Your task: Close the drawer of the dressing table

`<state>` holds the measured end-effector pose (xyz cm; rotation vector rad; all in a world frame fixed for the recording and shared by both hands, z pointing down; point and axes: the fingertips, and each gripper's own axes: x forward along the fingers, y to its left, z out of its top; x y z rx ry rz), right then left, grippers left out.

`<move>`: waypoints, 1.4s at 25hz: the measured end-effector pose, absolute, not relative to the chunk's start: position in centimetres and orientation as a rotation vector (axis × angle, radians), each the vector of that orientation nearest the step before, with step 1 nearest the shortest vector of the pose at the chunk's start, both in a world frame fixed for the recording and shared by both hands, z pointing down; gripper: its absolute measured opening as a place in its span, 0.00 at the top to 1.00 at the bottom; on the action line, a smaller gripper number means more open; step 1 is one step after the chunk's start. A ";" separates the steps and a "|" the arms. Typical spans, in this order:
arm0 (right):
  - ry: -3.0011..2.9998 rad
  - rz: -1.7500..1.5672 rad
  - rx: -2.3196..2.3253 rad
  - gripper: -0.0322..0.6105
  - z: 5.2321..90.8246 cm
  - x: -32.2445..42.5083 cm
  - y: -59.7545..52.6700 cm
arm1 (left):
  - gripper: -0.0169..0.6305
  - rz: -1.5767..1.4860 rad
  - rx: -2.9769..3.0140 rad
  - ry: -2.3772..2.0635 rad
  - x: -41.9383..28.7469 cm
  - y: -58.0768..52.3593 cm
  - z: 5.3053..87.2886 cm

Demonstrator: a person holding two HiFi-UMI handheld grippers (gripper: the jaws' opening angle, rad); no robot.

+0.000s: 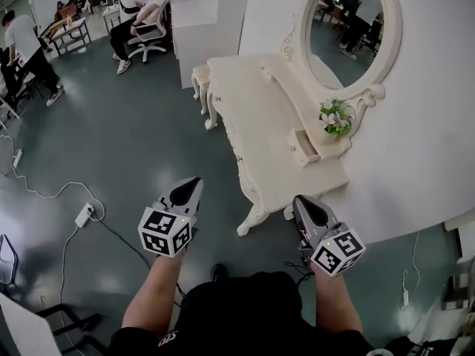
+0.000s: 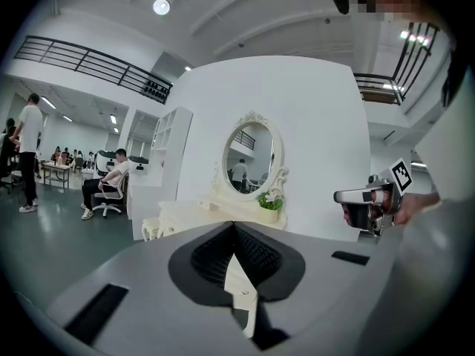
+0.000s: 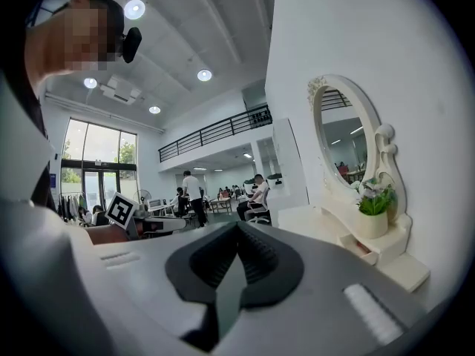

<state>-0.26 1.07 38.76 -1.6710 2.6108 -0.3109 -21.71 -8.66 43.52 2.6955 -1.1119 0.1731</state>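
Two grippers: held side by side in the person's hands above the grey-green floor [image 1: 133, 139], both well apart from the drawer.
Left gripper [image 1: 191, 184]: jaws pressed together with nothing between them; it is over the floor, left of the table's near end.
Right gripper [image 1: 303, 201]: jaws together too, holding nothing; its tip is near the table's nearest carved leg.
Dressing table [image 1: 252, 110]: cream-white, with curved carved legs, standing against a white wall.
Drawer [image 1: 303, 147]: small cream drawer set in the raised shelf under the mirror; it is pulled out and juts over the table's flat surface, just beside the plant pot.
Mirror [image 1: 345, 24]: oval glass in a carved cream frame, upright at the back of the table.
Plant [image 1: 335, 117]: green leaves and white flowers in a small white pot, on the raised shelf at the mirror's base.
Stool [image 1: 200, 78]: small cream stool at the table's far end.
Floor cable [image 1: 84, 215]: white power strip with a trailing cord, left of the left gripper.
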 end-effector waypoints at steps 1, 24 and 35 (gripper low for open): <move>2.607 -0.317 -1.677 0.94 38.8 -0.3 0.8 | 0.97 0.172 2.700 -1.103 -21.6 -9.0 43.4; 2.562 -0.431 -1.643 0.94 41.5 7.1 -12.9 | 0.97 0.301 2.703 -1.001 -12.3 -20.0 45.1; 2.550 -0.492 -1.601 0.94 42.1 13.1 -19.3 | 0.97 0.349 2.677 -0.931 -3.4 -26.4 45.4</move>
